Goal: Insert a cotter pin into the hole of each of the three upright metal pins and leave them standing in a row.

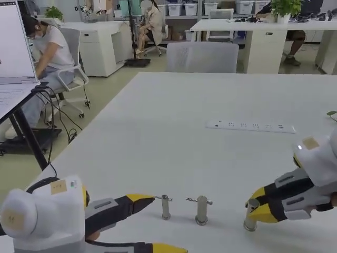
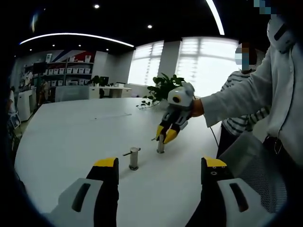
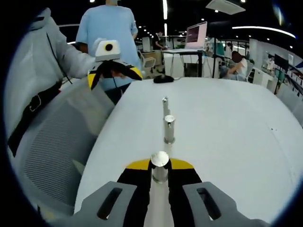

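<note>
Three metal pins stand in a row on the white table (image 1: 158,132). The left pin (image 1: 166,207) and middle pin (image 1: 201,211) each carry a cotter pin (image 1: 194,200). In the head view, at 4 o'clock, the right gripper (image 1: 256,207) is clenched on the right pin (image 1: 250,223). At 7 o'clock the left gripper (image 1: 167,224) is released, jaws spread, grasping nothing

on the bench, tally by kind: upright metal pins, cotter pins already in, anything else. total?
Upright metal pins: 3 (left pin, middle pin, right pin)
Cotter pins fitted: 2 (left cotter, middle cotter)
Power strip: 1
Total: 6
</note>
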